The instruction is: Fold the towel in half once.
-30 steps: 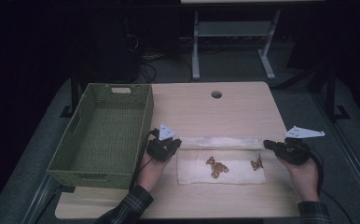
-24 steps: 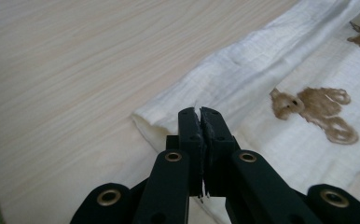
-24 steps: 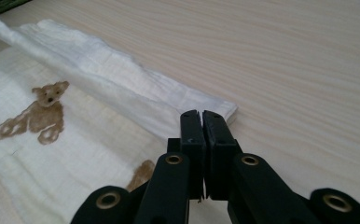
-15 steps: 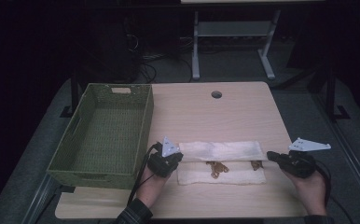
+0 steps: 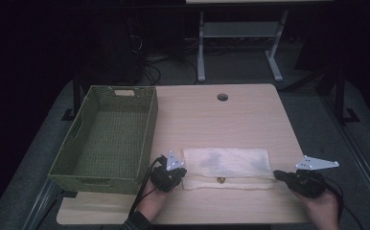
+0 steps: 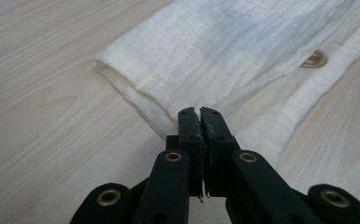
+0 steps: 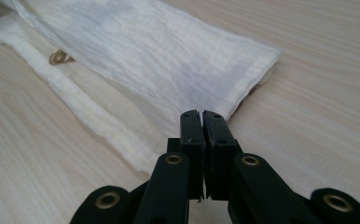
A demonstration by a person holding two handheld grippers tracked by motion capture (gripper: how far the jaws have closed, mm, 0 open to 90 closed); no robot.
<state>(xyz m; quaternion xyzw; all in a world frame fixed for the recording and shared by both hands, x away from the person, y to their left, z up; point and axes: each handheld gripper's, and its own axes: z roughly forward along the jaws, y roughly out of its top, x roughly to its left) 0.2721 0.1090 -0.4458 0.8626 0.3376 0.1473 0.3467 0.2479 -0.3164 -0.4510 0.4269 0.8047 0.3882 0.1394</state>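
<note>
Currently both my left gripper (image 6: 200, 112) and right gripper (image 7: 202, 114) pinch corners of the cream cloth (image 5: 226, 163); uneven pulling could skew its fold.

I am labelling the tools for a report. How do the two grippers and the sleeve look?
Both the left gripper and the right gripper are black, each topped by a grey three-cornered plate and trailing a black cable. Their black jaws carry brass-coloured rivets. A dark sleeve covers the left wrist.

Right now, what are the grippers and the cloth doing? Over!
Left gripper and right gripper shut on cloth corners. Cloth folded over on table. Green basket left, not in the way.
</note>
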